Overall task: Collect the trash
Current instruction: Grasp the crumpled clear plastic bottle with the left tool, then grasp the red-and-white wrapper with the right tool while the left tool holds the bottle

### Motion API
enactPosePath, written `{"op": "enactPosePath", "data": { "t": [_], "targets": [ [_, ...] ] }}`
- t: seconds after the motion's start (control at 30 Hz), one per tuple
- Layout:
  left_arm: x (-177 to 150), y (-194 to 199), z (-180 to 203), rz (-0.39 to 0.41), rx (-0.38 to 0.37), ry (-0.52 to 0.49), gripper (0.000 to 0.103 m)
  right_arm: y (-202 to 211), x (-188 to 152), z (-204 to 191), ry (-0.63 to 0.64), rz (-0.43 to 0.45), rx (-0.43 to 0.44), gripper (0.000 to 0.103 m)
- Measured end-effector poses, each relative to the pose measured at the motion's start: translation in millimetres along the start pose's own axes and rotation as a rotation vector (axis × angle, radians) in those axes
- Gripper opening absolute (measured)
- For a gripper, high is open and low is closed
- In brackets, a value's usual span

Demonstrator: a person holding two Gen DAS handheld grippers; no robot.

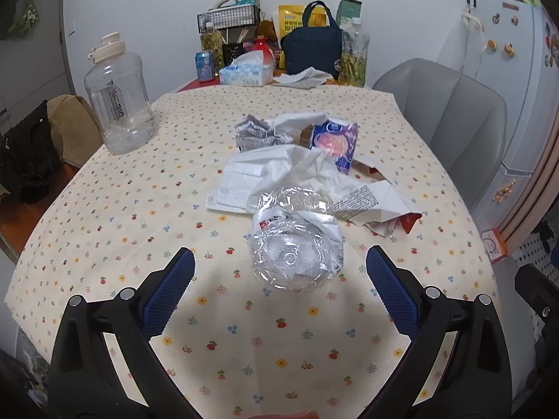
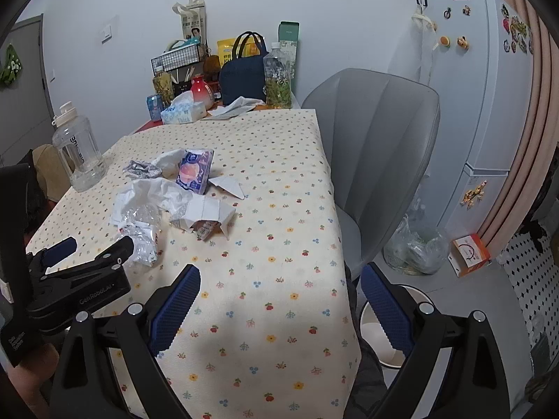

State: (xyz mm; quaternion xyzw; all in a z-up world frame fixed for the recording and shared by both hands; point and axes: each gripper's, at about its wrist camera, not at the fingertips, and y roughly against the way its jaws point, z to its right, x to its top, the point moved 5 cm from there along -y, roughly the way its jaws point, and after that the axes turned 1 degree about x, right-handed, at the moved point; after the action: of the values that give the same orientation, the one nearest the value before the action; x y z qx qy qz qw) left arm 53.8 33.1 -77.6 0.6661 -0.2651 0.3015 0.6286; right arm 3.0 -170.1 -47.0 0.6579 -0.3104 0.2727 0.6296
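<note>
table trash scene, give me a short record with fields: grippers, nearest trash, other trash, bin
left gripper: open, empty, lined up on the crushed clear plastic bottle, not touching it
right gripper: open, empty, over the near right edge of the floral tablecloth
nearest trash: the crushed bottle, lying on its side, base toward the left wrist camera
other trash: crumpled white paper, purple snack wrapper, white face mask, torn white carton
bin: white round bin on the floor beside the table, partly hidden

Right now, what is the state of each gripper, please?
Left gripper: open, holding nothing, crushed clear plastic bottle ahead.
Right gripper: open, holding nothing.
</note>
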Motion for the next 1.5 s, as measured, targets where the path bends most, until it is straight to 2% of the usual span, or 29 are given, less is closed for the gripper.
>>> {"op": "enactPosePath", "data": {
  "t": [0.7,0.73,0.83,1.0,1.23,1.5],
  "targets": [
    [5,-62,11,-0.133,0.047,-0.023,0.097,-53,1,1,0.014,-0.080,0.012,0.094],
    [4,-64,11,-0.138,0.048,-0.022,0.096,-55,3,1,0.014,-0.079,0.015,0.093],
    [1,-67,8,-0.159,0.031,-0.007,0.074,-58,8,-1,0.015,-0.076,0.028,0.092],
    [1,-55,-1,-0.120,0.019,0.012,0.073,-62,13,-13,0.026,-0.077,0.063,0.090],
    [7,-35,-28,-0.063,0.055,0.058,0.073,-68,19,-38,0.055,-0.076,0.109,0.090],
    [8,-34,-54,-0.059,0.084,0.097,0.073,-87,34,-60,0.087,-0.079,0.138,0.090]
  ]
}}
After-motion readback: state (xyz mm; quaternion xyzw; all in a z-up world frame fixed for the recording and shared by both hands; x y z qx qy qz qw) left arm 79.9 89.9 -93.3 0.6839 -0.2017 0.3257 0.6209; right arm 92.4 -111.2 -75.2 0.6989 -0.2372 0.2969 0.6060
